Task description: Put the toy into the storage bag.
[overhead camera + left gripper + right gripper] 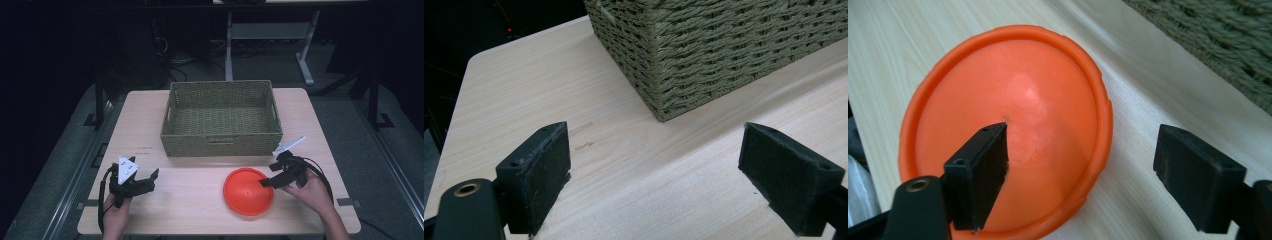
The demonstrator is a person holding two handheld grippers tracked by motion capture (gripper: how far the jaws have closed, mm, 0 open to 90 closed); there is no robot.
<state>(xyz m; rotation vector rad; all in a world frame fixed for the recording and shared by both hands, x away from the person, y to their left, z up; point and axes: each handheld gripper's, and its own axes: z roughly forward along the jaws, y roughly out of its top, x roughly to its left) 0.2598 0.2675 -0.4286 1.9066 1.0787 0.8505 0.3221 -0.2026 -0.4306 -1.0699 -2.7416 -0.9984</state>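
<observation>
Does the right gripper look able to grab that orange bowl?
Probably yes: the right gripper hangs open at the orange bowl's rim, one jaw over the bowl, the other over bare table, nothing between.

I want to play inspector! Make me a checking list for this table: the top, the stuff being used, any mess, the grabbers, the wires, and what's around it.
Surface: pale wooden table, with small dark marks near the basket corner.
Job's things: orange bowl upright on the table near the front; woven basket behind it, nothing inside.
Clutter: nothing seen.
Grippers: left gripper open above bare wood, holding nothing; right gripper open, one jaw over the bowl's inside, the other outside its rim, not clamped.
Cables: a black cable trails from each gripper toward the person's hands.
Surroundings: dark room, grey floor, a white desk frame behind the table.
</observation>
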